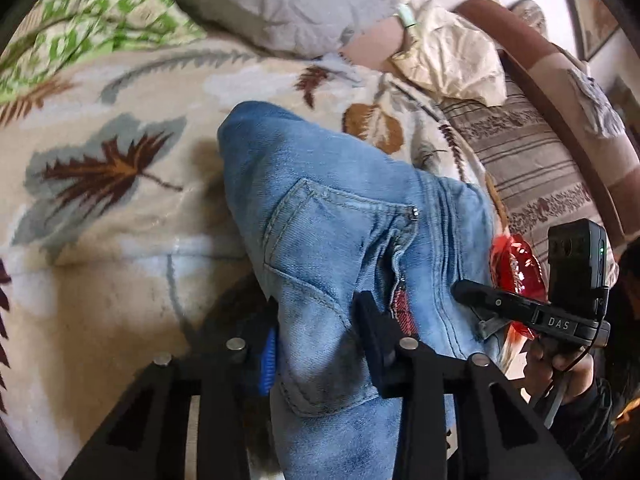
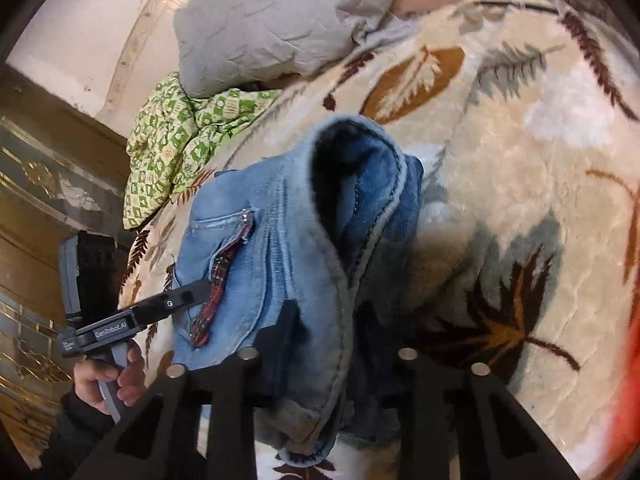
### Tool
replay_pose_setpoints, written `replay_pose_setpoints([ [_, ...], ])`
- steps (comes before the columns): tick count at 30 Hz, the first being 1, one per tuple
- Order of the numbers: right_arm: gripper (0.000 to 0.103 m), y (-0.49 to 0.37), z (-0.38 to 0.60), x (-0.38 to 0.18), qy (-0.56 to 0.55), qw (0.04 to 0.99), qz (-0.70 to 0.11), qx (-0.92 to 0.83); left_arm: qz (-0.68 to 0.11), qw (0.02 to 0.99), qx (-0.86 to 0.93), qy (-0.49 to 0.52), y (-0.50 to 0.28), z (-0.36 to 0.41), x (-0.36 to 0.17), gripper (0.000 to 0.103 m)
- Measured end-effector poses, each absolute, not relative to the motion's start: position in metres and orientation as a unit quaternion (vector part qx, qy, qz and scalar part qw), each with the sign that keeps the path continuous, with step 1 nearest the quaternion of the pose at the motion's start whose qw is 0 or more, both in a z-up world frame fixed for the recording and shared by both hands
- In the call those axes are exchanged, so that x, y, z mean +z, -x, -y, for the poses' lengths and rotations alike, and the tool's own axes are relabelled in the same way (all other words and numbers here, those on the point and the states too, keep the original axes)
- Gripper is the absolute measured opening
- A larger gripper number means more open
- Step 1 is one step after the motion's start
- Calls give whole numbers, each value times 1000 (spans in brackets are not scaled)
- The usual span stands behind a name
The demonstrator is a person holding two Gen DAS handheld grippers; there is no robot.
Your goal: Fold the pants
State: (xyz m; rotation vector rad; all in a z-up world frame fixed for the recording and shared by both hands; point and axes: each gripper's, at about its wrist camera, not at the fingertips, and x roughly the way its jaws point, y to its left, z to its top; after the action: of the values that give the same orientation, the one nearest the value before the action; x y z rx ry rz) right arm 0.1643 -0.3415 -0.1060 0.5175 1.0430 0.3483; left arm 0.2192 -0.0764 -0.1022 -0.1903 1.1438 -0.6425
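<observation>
Both my grippers, left (image 1: 320, 344) and right (image 2: 320, 344), clamp jeans (image 1: 340, 220) above a leaf-print bed (image 1: 100, 220); labels read "DAS", "GenRobot.AI".

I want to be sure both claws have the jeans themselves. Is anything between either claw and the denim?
Nothing visible: the left claw and the right claw each close directly on the jeans.

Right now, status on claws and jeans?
Left claw and right claw both clamped on jeans. Denim bunched, unfolded, on leaf-print blanket. Nothing obstructing.
</observation>
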Motion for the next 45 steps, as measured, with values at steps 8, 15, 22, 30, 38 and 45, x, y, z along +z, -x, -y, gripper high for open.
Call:
replay_pose_setpoints([
  [8, 24, -158, 309, -52, -211, 855, -431, 196, -462, 828, -307, 76, -203, 41, -48, 28],
  [15, 23, -184, 240, -84, -174, 846, -463, 198, -479, 842, -246, 40, -212, -9, -64, 30],
  [22, 24, -187, 232, -115, -182, 835, -486, 181, -515, 829, -207, 66, -224, -26, -120, 46],
  [30, 63, -186, 233, -106, -172, 839, -488, 168, -479, 862, -161, 52, -212, -33, -101, 92],
  [38, 80, -176, 245, -53, -97, 883, -432, 154, -426, 891, -154, -31, -188, -36, -64, 94],
  [45, 80, -212, 239, -42, -104, 880, -436, 158, -437, 888, -141, 22, -243, -33, -53, 94],
])
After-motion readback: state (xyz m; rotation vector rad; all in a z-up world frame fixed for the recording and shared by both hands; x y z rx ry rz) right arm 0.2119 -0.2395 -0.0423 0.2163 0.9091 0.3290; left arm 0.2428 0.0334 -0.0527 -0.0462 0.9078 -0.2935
